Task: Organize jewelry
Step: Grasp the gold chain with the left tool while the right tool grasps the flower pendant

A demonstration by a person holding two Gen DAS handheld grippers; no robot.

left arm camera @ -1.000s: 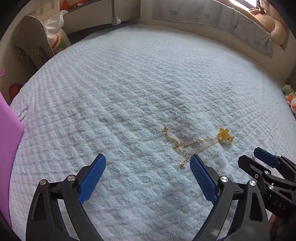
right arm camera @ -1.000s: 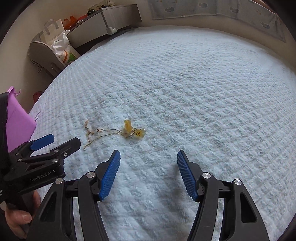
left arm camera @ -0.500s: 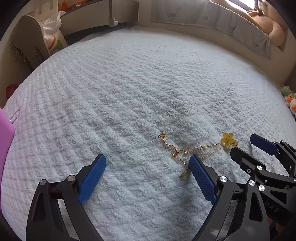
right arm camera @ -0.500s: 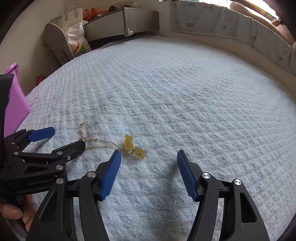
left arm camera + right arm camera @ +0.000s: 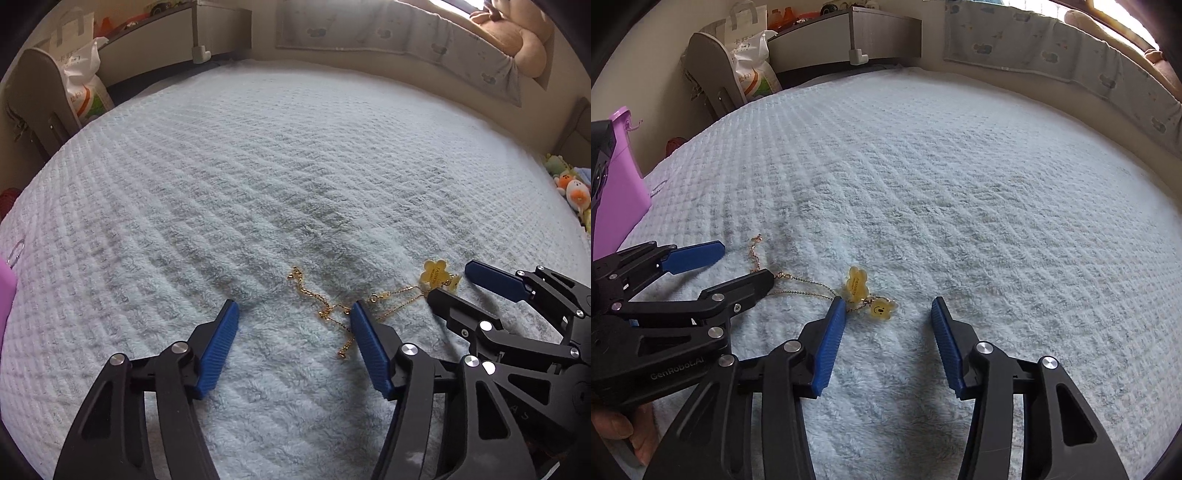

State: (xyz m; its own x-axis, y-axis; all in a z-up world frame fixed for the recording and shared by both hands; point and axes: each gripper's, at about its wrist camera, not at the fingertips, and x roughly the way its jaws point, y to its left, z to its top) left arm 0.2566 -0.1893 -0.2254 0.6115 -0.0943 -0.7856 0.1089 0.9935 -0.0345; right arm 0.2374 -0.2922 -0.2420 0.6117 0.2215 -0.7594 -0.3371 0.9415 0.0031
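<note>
A thin gold chain (image 5: 325,308) lies crumpled on the pale blue blanket (image 5: 295,166), with a yellow flower tag (image 5: 435,274) and a smiley charm (image 5: 881,308) at its right end. My left gripper (image 5: 293,305) hovers low over the chain's left part. Its jaws are closing, the chain lies just inside the right finger, and the pads do not press on it. My right gripper (image 5: 888,301) is closing around the smiley charm without touching it. The tag (image 5: 856,282) lies just ahead of its left finger. Each gripper shows in the other's view: the right (image 5: 454,282), the left (image 5: 744,262).
A purple box (image 5: 617,192) stands at the bed's left edge. Past the far edge are a white shopping bag (image 5: 750,70) and grey furniture (image 5: 849,33). Plush toys (image 5: 570,188) sit at the right edge. A person's hand (image 5: 624,432) holds the left gripper.
Both grippers have come down and forward onto the necklace, and both pairs of jaws have narrowed. The necklace has not moved.
</note>
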